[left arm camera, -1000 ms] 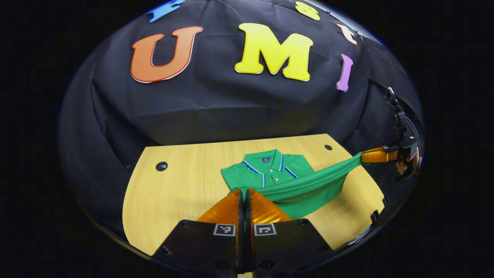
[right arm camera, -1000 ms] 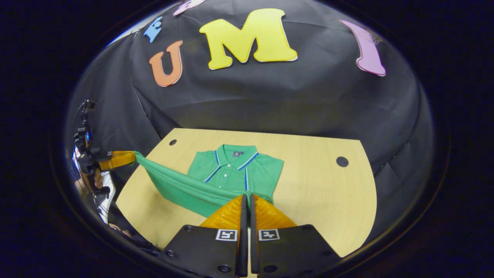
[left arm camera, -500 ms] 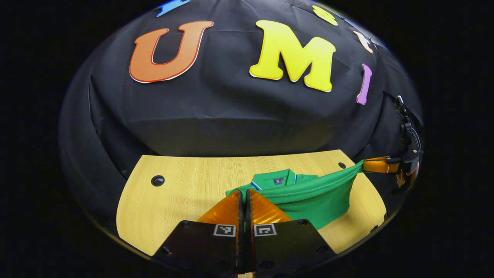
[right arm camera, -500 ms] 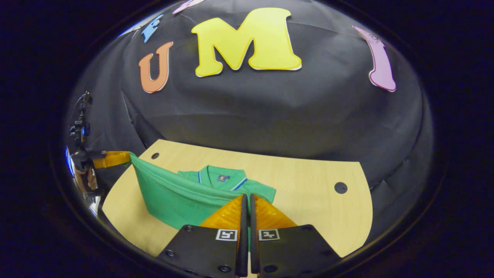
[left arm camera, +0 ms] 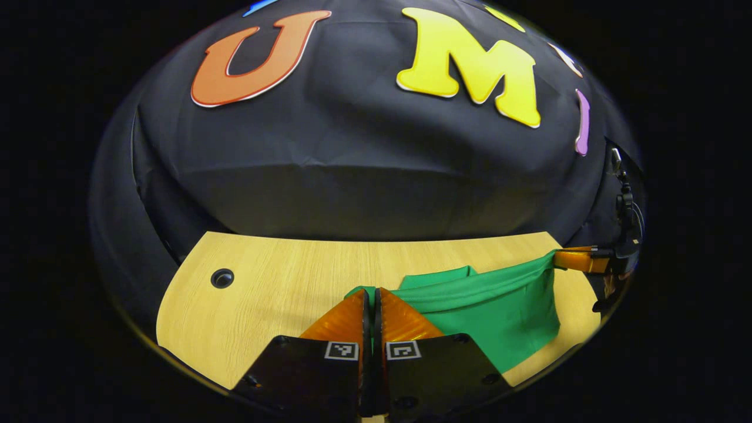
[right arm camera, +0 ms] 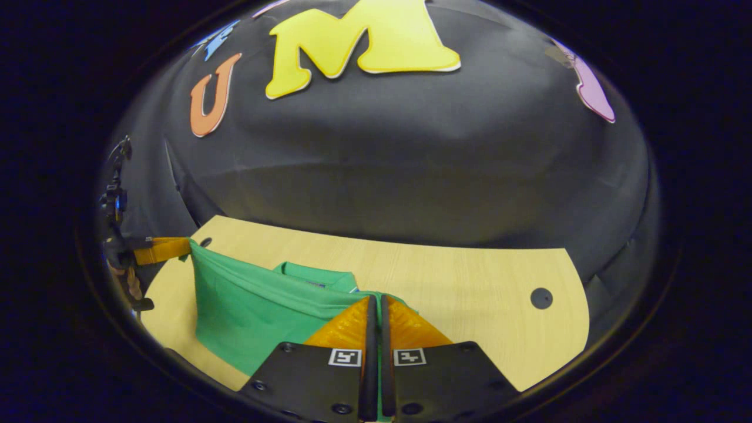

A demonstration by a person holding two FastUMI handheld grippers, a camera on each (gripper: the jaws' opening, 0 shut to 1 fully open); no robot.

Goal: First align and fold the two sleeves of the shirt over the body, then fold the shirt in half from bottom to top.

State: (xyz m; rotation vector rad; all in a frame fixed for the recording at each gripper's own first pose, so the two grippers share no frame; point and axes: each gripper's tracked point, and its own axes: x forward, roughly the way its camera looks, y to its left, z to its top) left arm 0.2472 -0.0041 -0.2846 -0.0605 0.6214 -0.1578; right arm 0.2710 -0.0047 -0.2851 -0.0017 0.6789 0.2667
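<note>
Table point(left arm camera: 282, 282): pale wood with a rounded outline and a dark cable hole near each far corner; the right gripper view shows its bare right half point(right arm camera: 482, 294).
Polo shirt point(left arm camera: 493, 317): green, lying on the table's middle toward the near edge. Its bottom hem is lifted off the table and stretched as a band between the two tongs, hanging in front of the collar end point(right arm camera: 317, 276), of which a small green part peeks over the band.
Left tongs point(left arm camera: 372, 302): fingers pressed together on one hem corner, with green cloth showing right at the tips. In the right gripper view they stand at the table's left edge point(right arm camera: 170, 249), cloth pinched.
Right tongs point(right arm camera: 376, 310): fingers likewise closed, gripping the other hem corner. In the left gripper view they stand off the table's right edge point(left arm camera: 573, 259), hem taut from their tips.
Handling: soft, light knit that sags between grips and probably creases easily. Taking it by both hem corners, as now, looks right; even tension should keep the fold edge straight.
Step, as I judge it: the bottom-to-top fold is under way, with the hem yet to be laid down on the collar end.
Change: a second ago the collar, placket and blue stripes were plainly open to view beyond a low-slung hem. Now the raised hem has travelled toward the far edge and covers nearly all of them.
</note>
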